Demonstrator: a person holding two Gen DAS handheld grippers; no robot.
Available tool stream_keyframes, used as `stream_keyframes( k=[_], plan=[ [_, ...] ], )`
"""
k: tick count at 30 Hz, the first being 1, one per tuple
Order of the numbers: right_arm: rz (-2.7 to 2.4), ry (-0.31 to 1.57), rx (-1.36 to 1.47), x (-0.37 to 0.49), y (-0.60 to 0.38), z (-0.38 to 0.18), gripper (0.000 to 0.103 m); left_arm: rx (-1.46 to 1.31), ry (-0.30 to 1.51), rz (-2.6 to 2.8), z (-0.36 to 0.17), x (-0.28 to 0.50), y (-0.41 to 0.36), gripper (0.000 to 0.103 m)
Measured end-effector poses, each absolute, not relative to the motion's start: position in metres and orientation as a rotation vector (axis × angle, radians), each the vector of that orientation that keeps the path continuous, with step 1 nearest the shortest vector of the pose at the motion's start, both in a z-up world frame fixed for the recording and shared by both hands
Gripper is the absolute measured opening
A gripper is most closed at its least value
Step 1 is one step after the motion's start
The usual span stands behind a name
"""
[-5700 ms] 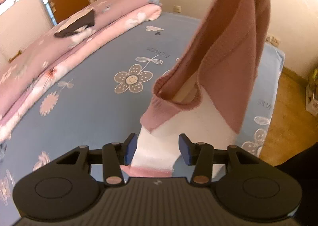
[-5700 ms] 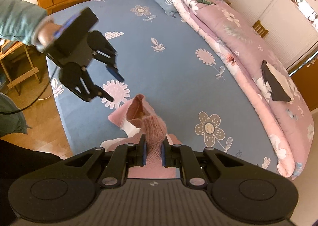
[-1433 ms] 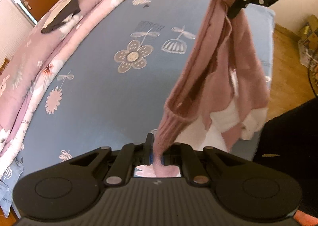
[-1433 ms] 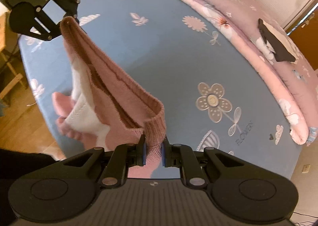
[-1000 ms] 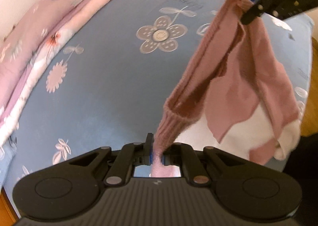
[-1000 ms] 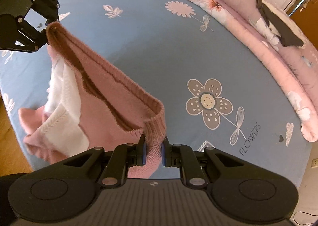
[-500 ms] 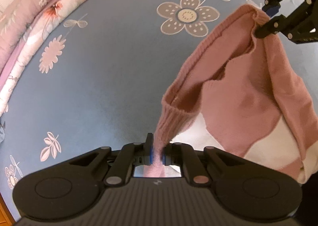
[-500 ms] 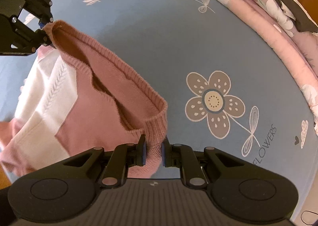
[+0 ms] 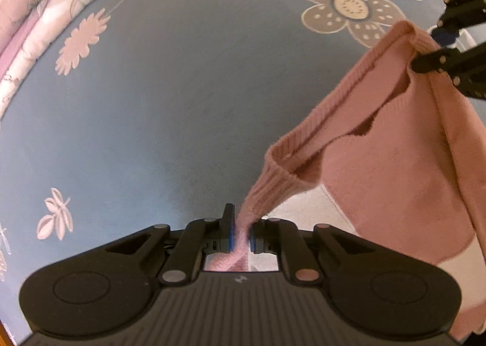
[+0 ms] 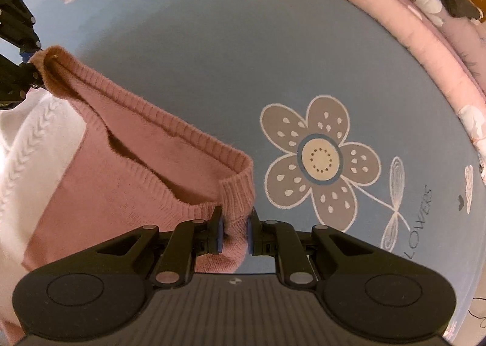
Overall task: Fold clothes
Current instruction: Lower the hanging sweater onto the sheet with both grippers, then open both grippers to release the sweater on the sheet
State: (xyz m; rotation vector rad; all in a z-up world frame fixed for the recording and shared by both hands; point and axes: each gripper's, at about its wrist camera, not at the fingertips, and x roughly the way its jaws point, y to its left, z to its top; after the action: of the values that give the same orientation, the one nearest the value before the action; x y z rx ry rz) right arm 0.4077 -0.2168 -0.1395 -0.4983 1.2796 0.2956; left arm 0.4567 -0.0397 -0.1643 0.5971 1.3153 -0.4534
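From the left wrist view, the left tongs [image 9: 241,232] pinch one corner of the ribbed hem of the pink sweater [image 9: 395,163]. Their jaws are just starting to part, but the knit is still squeezed between the blue pads. The hem runs up and to the right as a stretched band to the right tongs [image 9: 437,48], which grip the other corner at the edge of the picture. Under the band the sweater hangs open like a pocket, and its white part [image 9: 303,209] shows lower down. It hangs over the blue bed sheet [image 9: 182,102] with the big grey flower print [image 9: 349,8]; if the lower part already touches the sheet I cannot tell.

From the right wrist view, the right tongs [image 10: 234,235] stand narrow and hold the ribbed pink corner tight between their pads. The hem goes up to the left to the left tongs [image 10: 29,54]. The white cable-knit part [image 10: 36,133] lies at the left. A rolled pink quilt [image 10: 425,51] lies along the far side of the bed.
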Motion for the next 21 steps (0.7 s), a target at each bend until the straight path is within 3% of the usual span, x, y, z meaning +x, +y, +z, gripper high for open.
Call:
stream_keyframes(
  k=[10,12,13,15,19,21],
  plan=[
    [0.252,1.281,-0.44,0.418,-0.219,-0.173,0.02,0.549,1.352,-0.426,-0.196,0.459,-0.032,0.017],
    [0.244,1.289,-0.437,0.418,-0.22,-0.178,0.033,0.548,1.353,-0.42,-0.198,0.459,-0.032,0.024],
    [0.246,1.292,-0.431,0.418,-0.221,-0.179,0.035,0.551,1.352,-0.412,-0.198,0.459,-0.032,0.037],
    [0.244,1.29,-0.425,0.418,-0.224,-0.178,0.048,0.572,1.341,-0.382,-0.198,0.458,-0.032,0.051],
    [0.274,1.285,-0.373,0.413,-0.238,-0.16,0.061,0.546,1.329,-0.387,-0.184,0.451,-0.025,0.053],
    [0.293,1.27,-0.325,0.406,-0.25,-0.142,0.07,0.53,1.317,-0.375,-0.173,0.443,-0.018,0.059]
  ],
)
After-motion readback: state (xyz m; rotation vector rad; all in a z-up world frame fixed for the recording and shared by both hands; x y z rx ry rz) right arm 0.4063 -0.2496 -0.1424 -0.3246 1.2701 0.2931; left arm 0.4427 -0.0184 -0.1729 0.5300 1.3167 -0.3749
